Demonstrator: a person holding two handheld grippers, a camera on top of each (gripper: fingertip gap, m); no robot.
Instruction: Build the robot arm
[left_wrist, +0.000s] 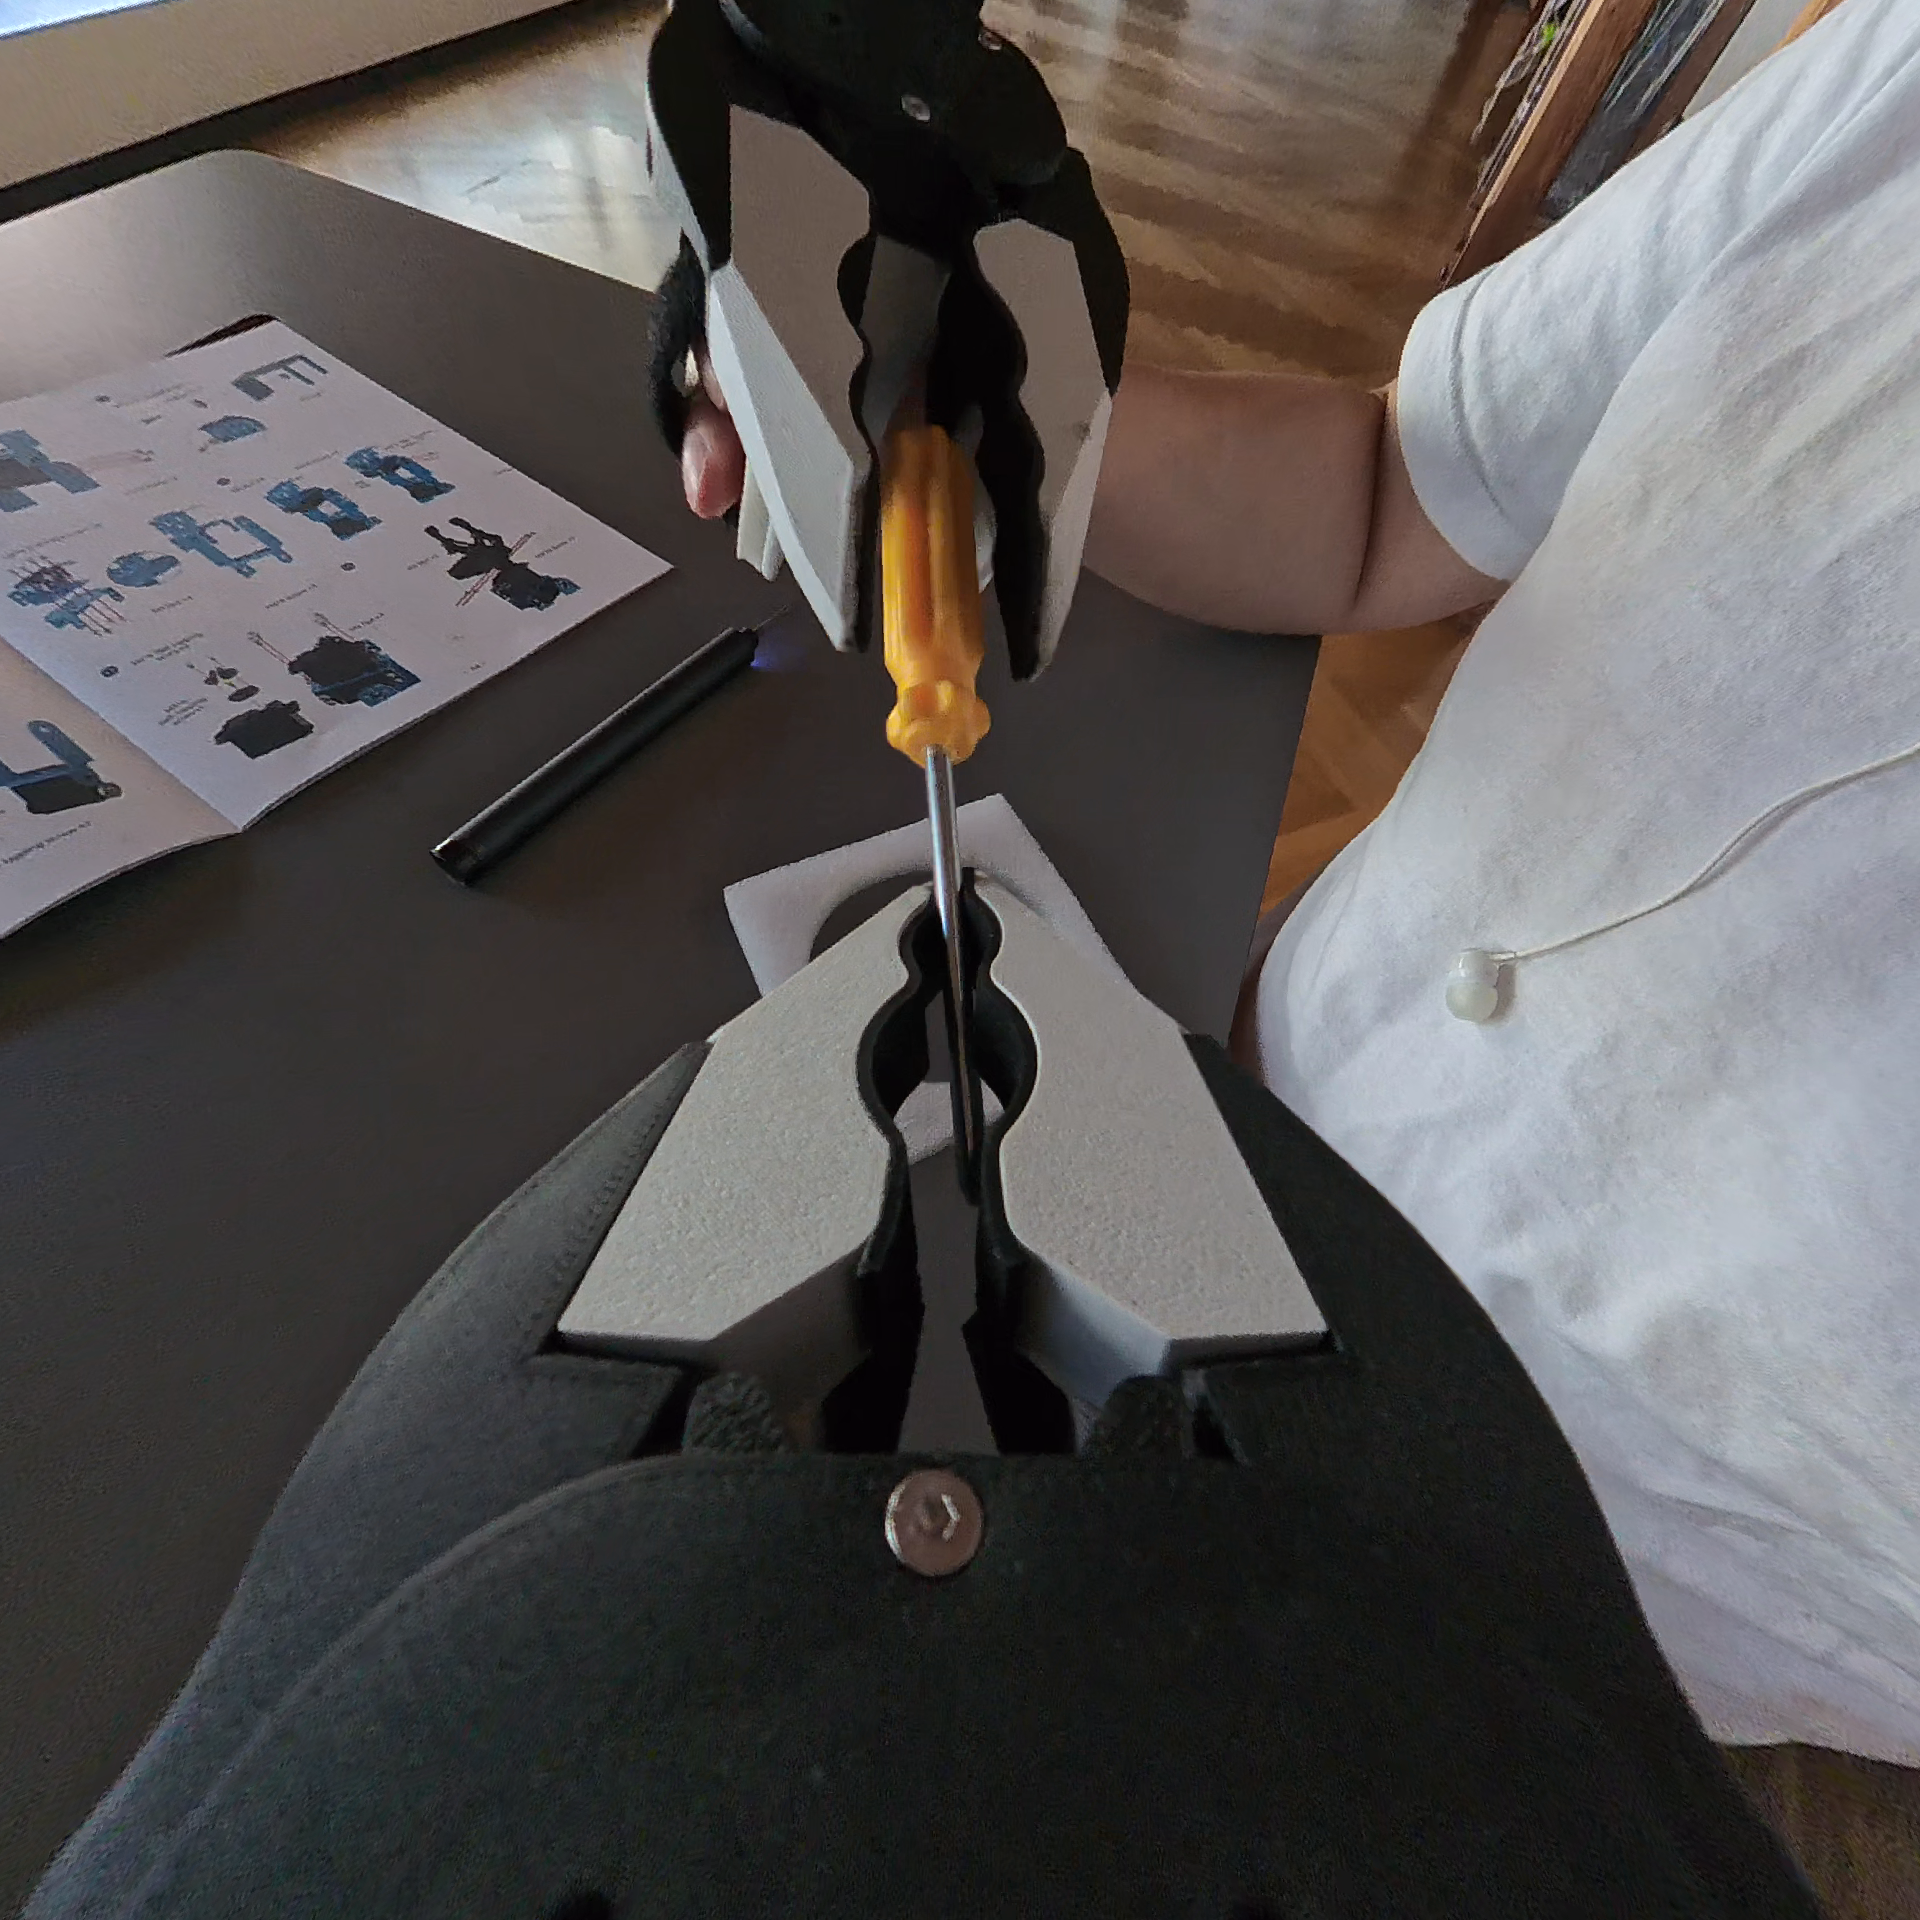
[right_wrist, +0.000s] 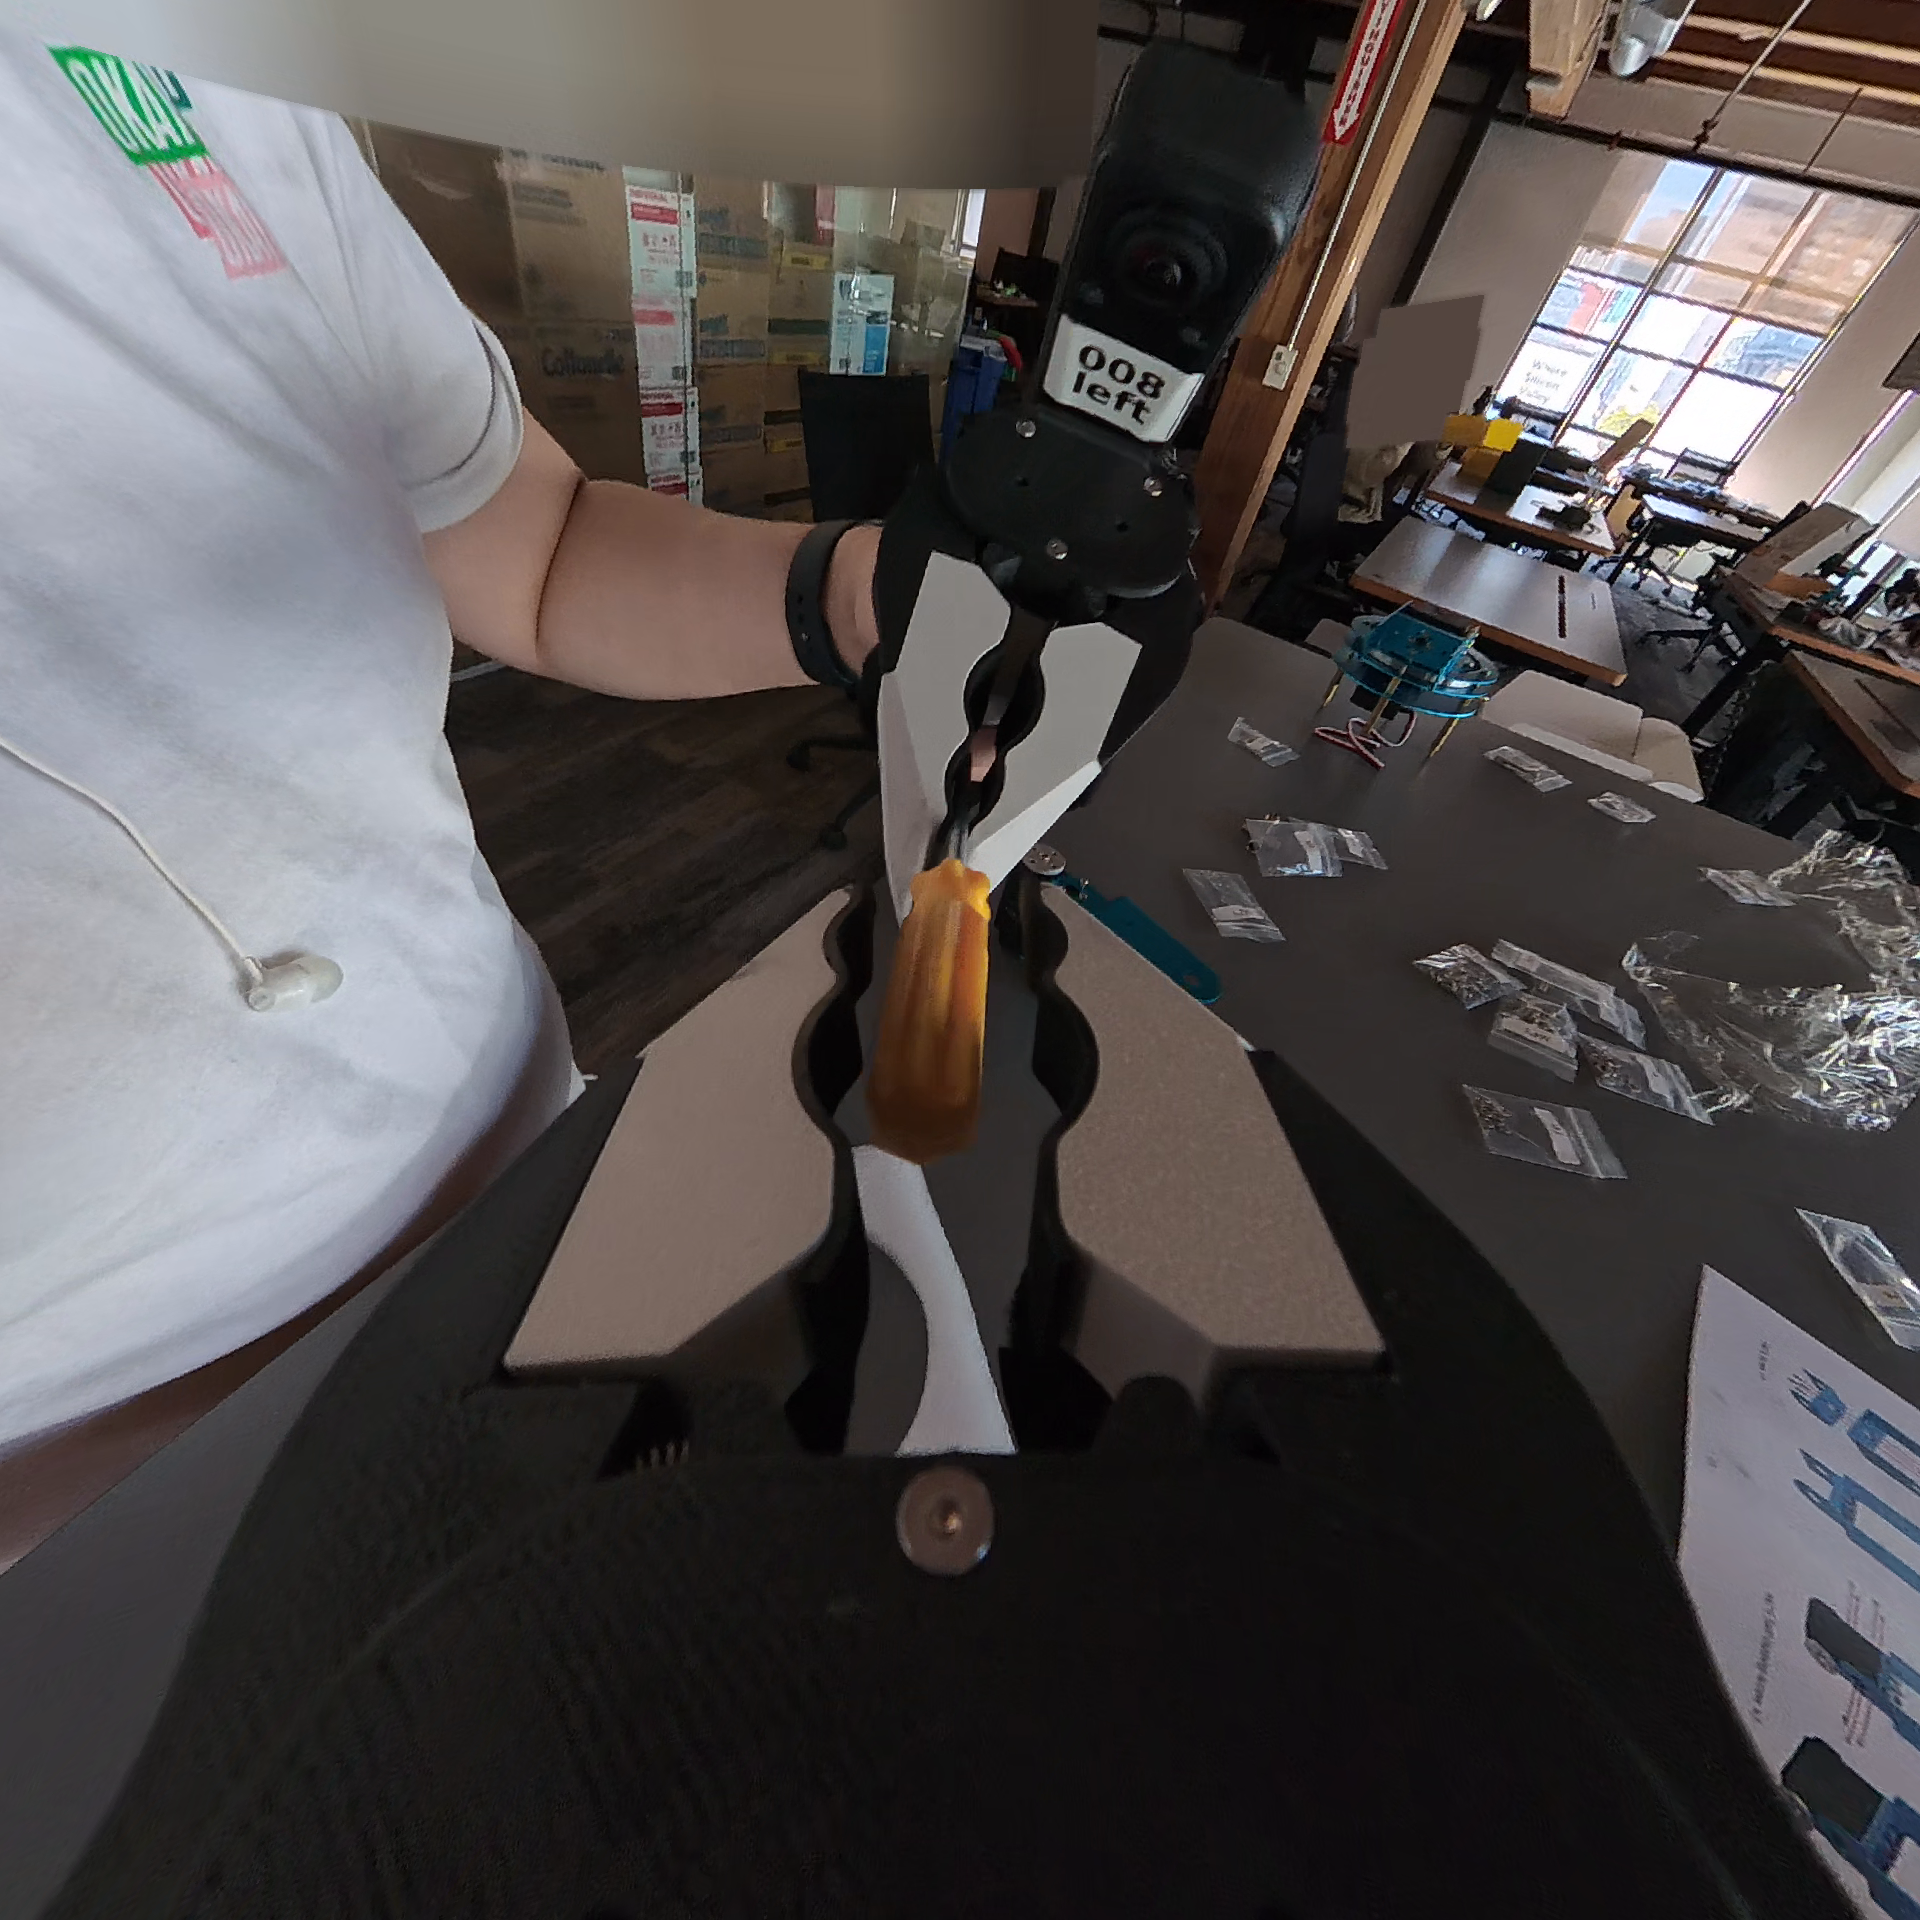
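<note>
The screwdriver (left_wrist: 928, 582) hangs in the air over the near edge of the dark table (left_wrist: 312, 1039), close to the person's white shirt (left_wrist: 1610, 935), bridged between the two grippers that face each other. Its orange handle lies between the fingers of the right gripper (right_wrist: 940, 904), and its thin metal shaft runs into the left gripper (left_wrist: 951, 914).

The left gripper's jaws are pressed nearly together, pinching the shaft close to their tips. The rest of the shaft continues back through the wavy slot between the pads. The right gripper's jaws bracket the handle, but its own view shows a gap beside the handle. We cannot tell whether the pads really press on it.

We judge that a two-ended hold like this stays sound only while both grippers keep in line with the shaft. Any twist or sideways pull would lever the thin shaft against the left pads.

The long axis runs straight from one gripper to the other. The tip points toward the base of the left gripper, and the butt of the handle toward the base of the right one. The tool seems to lie roughly level or a little tilted above the table.

Under the left gripper lies a white foam piece (left_wrist: 790, 914). Farther off are a black pen-like stick (left_wrist: 592, 758) and a printed sheet (left_wrist: 260, 582). On the other side lie a blue metal part (right_wrist: 1132, 935), small clear bags (right_wrist: 1548, 1132) and crumpled clear wrapping (right_wrist: 1766, 997).
</note>
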